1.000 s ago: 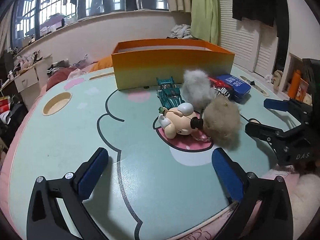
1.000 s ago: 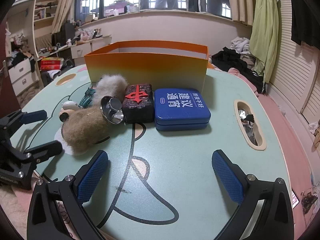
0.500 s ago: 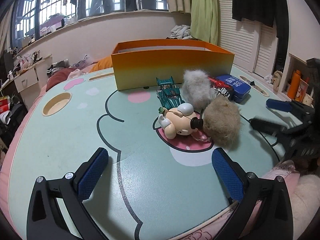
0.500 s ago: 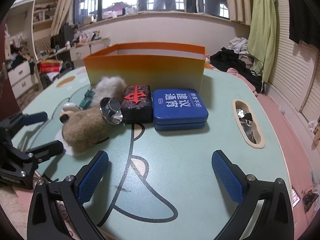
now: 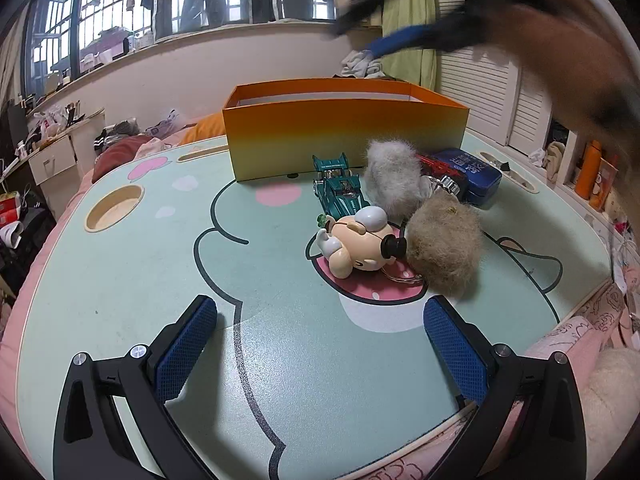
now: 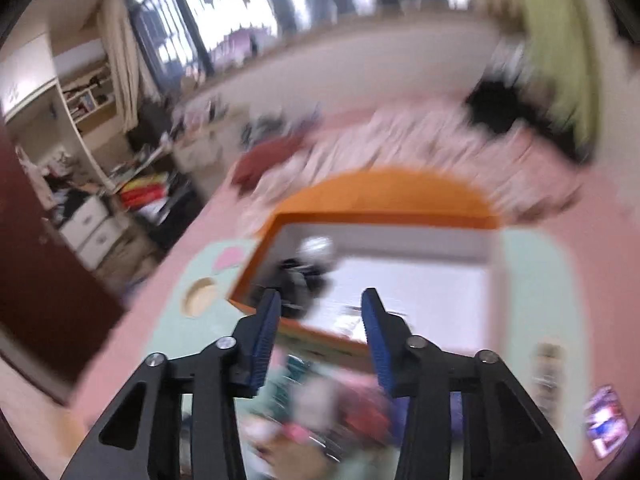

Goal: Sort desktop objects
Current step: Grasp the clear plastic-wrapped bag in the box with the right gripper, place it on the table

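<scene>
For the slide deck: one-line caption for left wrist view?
Open left gripper faces toys before orange box; right gripper blurs overhead.

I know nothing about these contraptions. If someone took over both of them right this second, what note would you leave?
Left gripper: open, empty, low over the table.
Right gripper: jaws partly apart, nothing visibly between them, up above the orange box; view blurred.
On the table, unsorted: teal toy car, grey pompom, tan pompom, cartoon figure, blue tin.
Something dark lies in the box; cannot identify it.
Left: move the rest in.
</scene>
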### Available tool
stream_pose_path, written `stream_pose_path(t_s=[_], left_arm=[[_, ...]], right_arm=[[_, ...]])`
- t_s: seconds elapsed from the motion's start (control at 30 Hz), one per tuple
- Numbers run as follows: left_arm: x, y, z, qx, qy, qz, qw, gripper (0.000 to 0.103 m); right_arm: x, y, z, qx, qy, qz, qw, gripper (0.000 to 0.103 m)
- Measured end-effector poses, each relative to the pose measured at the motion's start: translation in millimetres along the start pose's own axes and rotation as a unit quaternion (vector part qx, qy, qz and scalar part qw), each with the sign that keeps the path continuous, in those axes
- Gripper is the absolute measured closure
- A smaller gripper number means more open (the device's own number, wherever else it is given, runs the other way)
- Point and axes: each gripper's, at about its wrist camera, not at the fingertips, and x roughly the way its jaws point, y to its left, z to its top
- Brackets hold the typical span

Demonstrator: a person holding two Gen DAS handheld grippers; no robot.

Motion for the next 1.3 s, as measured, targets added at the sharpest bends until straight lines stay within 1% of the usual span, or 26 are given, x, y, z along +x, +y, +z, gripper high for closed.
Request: stream_pose_path(t_s=[0.07, 0.1, 0.13, 0.2, 0.27, 0.33, 0.4, 0.43, 0.47, 0.5, 0.53, 0.6, 0.63, 0.73, 0.83, 0.9, 1.0, 1.07, 1.13, 1.17, 1.23, 1.27, 1.3], left_arm=[[0, 0, 0, 0.0, 0.0, 0.0, 1.0, 0.0], [0, 0, 0, 0.0, -0.001, 0.0, 1.0, 0.0], [-1, -1, -1, 0.001, -0.002, -0.001, 1.0, 0.0], [-1, 0, -2, 0.001, -0.004, -0.002, 1.0, 0.0], [-2, 0, -2, 0.001, -0.005, -0.003, 1.0, 0.0], [-2, -1, -2, 0.001, -0.005, -0.003, 1.0, 0.0], [-2, -1, -2, 0.001, -0.006, -0.003, 1.0, 0.0], [-2, -2, -2, 0.001, -0.006, -0.003, 1.0, 0.0], [-2, -2, -2, 0.001, -0.006, -0.003, 1.0, 0.0], [-2, -2, -2, 0.001, -0.006, -0.003, 1.0, 0.0], [-2, -2, -2, 0.001, -0.006, -0.004, 1.0, 0.0], [-1, -2, -2, 0.001, -0.006, -0.003, 1.0, 0.0], [-1, -2, -2, 0.001, -0.006, -0.003, 1.0, 0.0], [-1, -2, -2, 0.001, -0.006, -0.003, 1.0, 0.0], [-1, -2, -2, 0.001, -0.006, -0.004, 1.0, 0.0], [-1, -2, -2, 0.001, -0.006, -0.003, 1.0, 0.0], [-1, -2, -2, 0.001, -0.006, -0.004, 1.0, 0.0], [-1, -2, -2, 0.001, -0.006, -0.004, 1.0, 0.0], [-1, -2, -2, 0.002, -0.006, -0.004, 1.0, 0.0], [-1, -2, -2, 0.001, -0.006, -0.004, 1.0, 0.0], [-1, -1, -2, 0.001, -0.006, -0.004, 1.0, 0.0], [-1, -2, -2, 0.001, -0.006, -0.004, 1.0, 0.0], [-1, -2, -2, 0.002, -0.006, -0.004, 1.0, 0.0]], right_arm=[[45, 7, 26, 0.006, 0.045, -0.024, 0.999, 0.063], [60, 8, 32, 0.008, 0.061, -0.034, 0.998, 0.063], [85, 10, 39, 0.014, 0.085, -0.057, 0.995, 0.063], [112, 8, 44, 0.039, 0.112, -0.074, 0.99, 0.063], [125, 8, 49, 0.05, 0.11, -0.082, 0.989, 0.063], [136, 9, 58, 0.054, 0.11, -0.1, 0.987, 0.063], [143, 3, 56, 0.058, 0.116, -0.115, 0.985, 0.059], [151, 1, 56, 0.065, 0.126, -0.121, 0.982, 0.06], [150, -2, 52, 0.071, 0.13, -0.12, 0.982, 0.074], [149, -4, 50, 0.077, 0.127, -0.116, 0.982, 0.073], [144, -5, 48, 0.084, 0.114, -0.11, 0.984, 0.073], [123, -8, 40, 0.084, 0.075, -0.09, 0.99, 0.073], [106, -8, 34, 0.078, 0.048, -0.08, 0.993, 0.073], [64, -6, 20, 0.061, -0.006, -0.058, 0.996, 0.073], [15, -7, -7, 0.053, -0.044, -0.024, 0.997, 0.073], [-10, -5, -24, 0.042, -0.062, -0.011, 0.997, 0.073], [-33, 4, -48, 0.014, -0.067, -0.013, 0.998, 0.073], [-35, 9, -67, -0.004, -0.058, -0.033, 0.998, 0.073], [-24, 9, -80, -0.014, -0.037, -0.053, 0.998, 0.073], [-15, 7, -84, -0.014, -0.021, -0.06, 0.998, 0.073], [1, 2, -88, -0.008, -0.002, -0.074, 0.997, 0.072], [7, 1, -89, -0.012, -0.001, -0.091, 0.996, 0.072], [9, 0, -89, -0.017, -0.011, -0.109, 0.994, 0.071]])
